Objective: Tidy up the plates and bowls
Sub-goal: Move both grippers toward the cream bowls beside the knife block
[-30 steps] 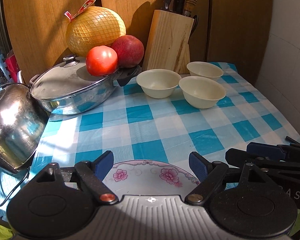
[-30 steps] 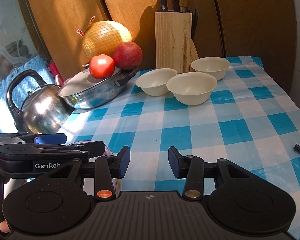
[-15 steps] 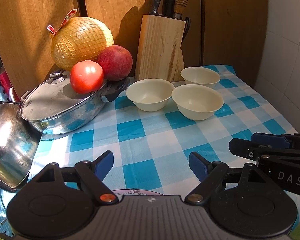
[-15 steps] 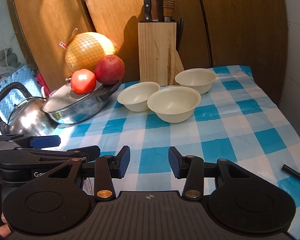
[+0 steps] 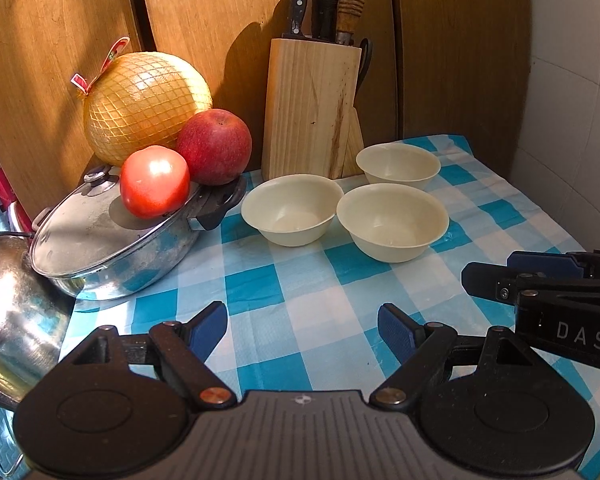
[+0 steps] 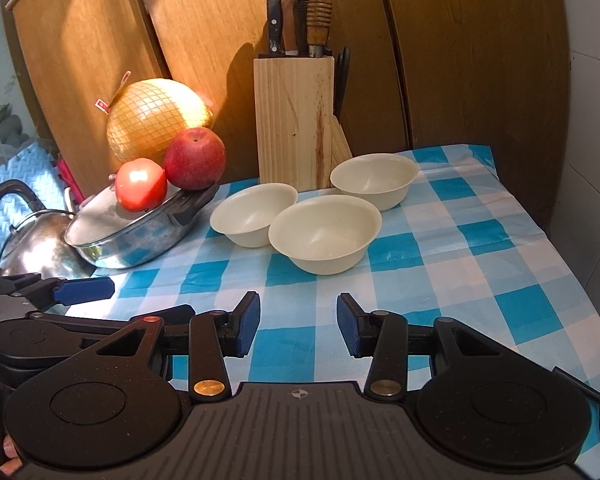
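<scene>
A home kitchen: a counter under a blue-checked cloth carries a knife block, a lidded steel pan and a kettle. Three cream bowls sit near the block. A pomelo, an apple and a tomato are piled by wooden panels and a tiled wall.

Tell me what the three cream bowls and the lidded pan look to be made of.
Bowls: likely plastic or melamine, perhaps glazed ceramic; matte cream, thin even rims, soft sheen.
Lidded pan: polished metal, probably stainless steel; its wall mirrors the checked cloth, and the handles look like black plastic.
</scene>
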Demonstrator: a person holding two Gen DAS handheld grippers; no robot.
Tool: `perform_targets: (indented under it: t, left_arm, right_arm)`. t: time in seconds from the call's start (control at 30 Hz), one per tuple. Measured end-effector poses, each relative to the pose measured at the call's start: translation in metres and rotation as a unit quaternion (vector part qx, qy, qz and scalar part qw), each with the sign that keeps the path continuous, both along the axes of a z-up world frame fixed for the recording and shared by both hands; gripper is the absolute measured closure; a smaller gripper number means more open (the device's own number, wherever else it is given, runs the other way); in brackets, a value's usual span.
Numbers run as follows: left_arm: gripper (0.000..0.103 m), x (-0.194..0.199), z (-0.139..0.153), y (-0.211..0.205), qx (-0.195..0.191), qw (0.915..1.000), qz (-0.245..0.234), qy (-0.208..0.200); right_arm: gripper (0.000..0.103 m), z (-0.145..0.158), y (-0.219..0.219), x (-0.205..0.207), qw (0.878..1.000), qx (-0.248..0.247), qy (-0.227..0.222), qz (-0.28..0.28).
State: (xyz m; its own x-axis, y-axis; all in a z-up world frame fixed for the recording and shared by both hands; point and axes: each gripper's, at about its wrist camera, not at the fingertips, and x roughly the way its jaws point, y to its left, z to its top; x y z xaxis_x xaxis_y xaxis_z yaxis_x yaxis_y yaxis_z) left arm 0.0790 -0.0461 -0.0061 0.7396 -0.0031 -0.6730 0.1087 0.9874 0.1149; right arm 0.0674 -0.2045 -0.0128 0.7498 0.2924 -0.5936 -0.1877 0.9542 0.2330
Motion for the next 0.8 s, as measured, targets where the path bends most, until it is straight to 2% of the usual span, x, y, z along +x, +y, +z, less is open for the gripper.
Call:
perform_targets:
  t: [0.37,0.8]
  left_arm:
    - [0.026,0.02,0.001,-0.015,0.008,0.9997,-0.021,-0.006]
    - [0.026,0.047,-0.005,-0.024,0.011,0.9997,-0.023,0.0]
  right_arm:
    - [0.05,0.002,-0.004,0.023,1.0,-0.009,-0.007,-0.013]
    - [0.05,0.003,-0.011,0.049,0.999,-0.023,-0.012,-0.025]
